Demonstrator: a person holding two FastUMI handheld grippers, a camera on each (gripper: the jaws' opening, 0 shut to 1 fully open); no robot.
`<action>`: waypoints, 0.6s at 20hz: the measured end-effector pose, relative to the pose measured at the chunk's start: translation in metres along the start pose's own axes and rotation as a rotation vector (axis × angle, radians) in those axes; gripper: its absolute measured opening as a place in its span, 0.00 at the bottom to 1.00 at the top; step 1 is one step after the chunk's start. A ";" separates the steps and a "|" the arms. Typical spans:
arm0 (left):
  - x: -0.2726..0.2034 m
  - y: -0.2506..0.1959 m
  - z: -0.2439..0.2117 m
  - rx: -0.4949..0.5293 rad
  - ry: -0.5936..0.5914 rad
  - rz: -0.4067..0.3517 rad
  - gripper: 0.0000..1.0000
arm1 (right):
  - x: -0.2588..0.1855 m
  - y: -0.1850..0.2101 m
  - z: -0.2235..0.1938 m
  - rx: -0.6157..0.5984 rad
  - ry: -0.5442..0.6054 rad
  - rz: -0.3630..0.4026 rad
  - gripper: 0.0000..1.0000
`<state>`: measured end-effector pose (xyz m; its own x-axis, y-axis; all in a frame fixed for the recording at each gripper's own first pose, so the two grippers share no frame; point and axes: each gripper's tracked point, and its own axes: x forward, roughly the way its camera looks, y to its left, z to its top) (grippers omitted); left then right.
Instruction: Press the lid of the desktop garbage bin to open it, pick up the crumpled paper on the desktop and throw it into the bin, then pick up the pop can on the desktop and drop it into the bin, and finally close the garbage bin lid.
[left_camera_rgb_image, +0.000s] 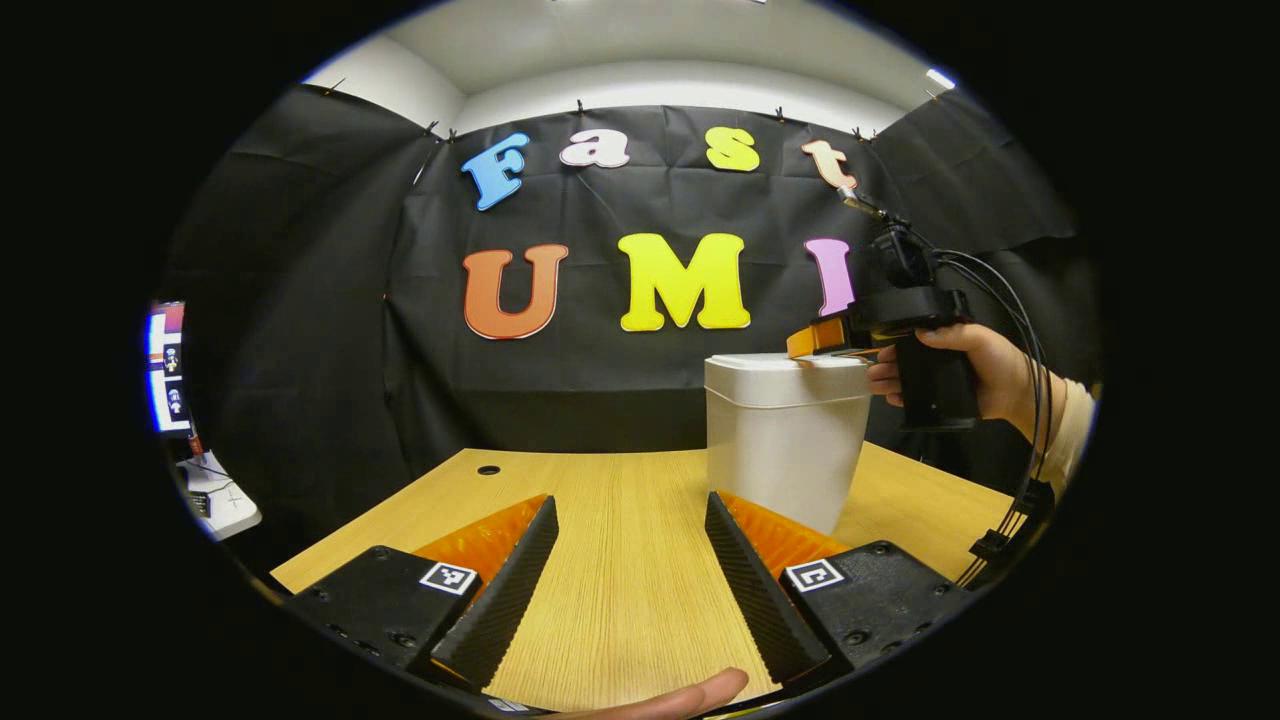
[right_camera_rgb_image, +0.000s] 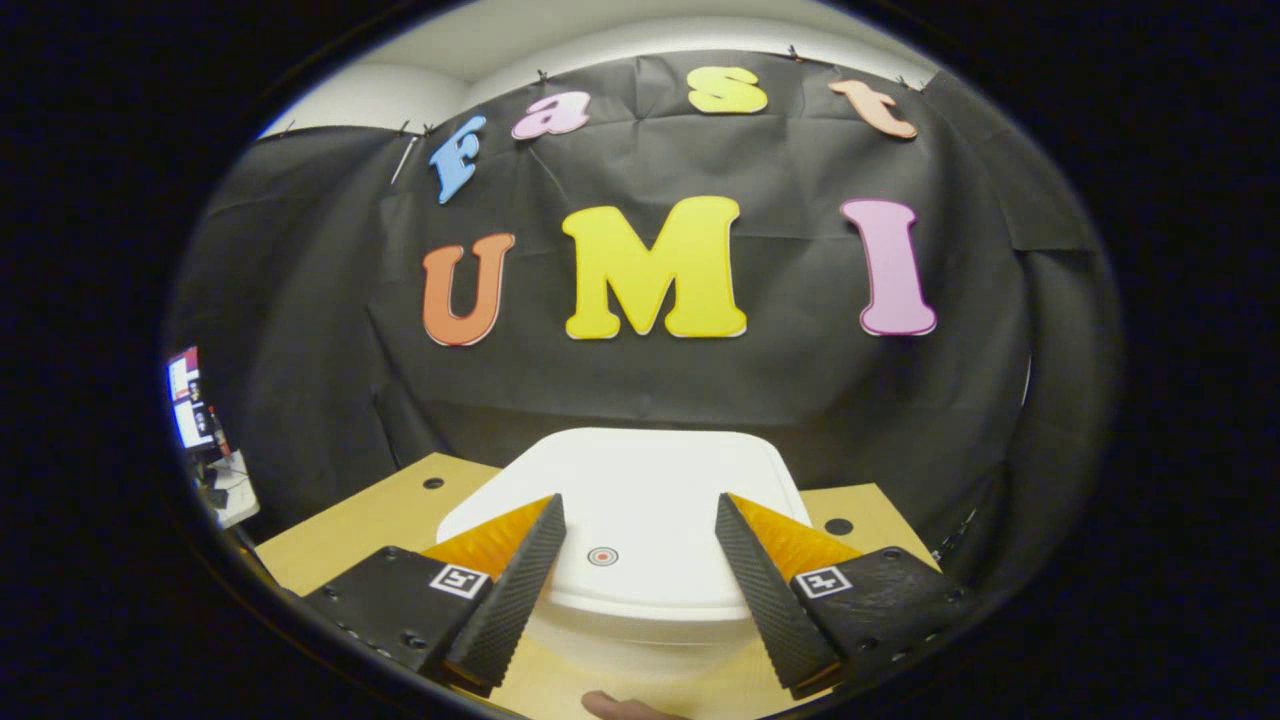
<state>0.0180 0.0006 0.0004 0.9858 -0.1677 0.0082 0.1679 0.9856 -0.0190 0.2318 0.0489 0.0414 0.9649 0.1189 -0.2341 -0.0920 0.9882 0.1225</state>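
A: Bin position?
B: White garbage bin (left_camera_rgb_image: 783, 440) stands on the wooden table (left_camera_rgb_image: 620, 540), right of centre, lid (right_camera_rgb_image: 640, 500) down flat.
A: Grippers?
B: Right gripper (right_camera_rgb_image: 632, 585) — fingers spread wide, holding nothing — hovers just over the lid's near edge. Left gripper (left_camera_rgb_image: 632, 590) wide open too, empty, above bare tabletop near the bin.

The garbage bin (left_camera_rgb_image: 782, 440) looks like smooth matt white plastic (its lid (right_camera_rgb_image: 640, 520) likewise); the table (left_camera_rgb_image: 620, 520) shows pale wood grain, lightly sheened.
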 end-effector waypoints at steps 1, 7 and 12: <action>0.000 -0.002 -0.001 0.006 0.006 0.002 0.96 | -0.007 0.000 -0.001 0.000 -0.027 -0.001 0.95; -0.004 0.000 0.005 0.018 -0.011 0.028 0.96 | -0.068 0.001 -0.025 -0.030 -0.134 0.007 0.94; -0.002 0.001 0.002 0.017 -0.006 0.027 0.96 | -0.128 0.011 -0.049 -0.081 -0.198 -0.005 0.94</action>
<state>0.0159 0.0016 0.0027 0.9900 -0.1406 0.0139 0.1406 0.9901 -0.0028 0.0954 0.0489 0.0255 0.9942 0.1004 -0.0396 -0.0987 0.9942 0.0424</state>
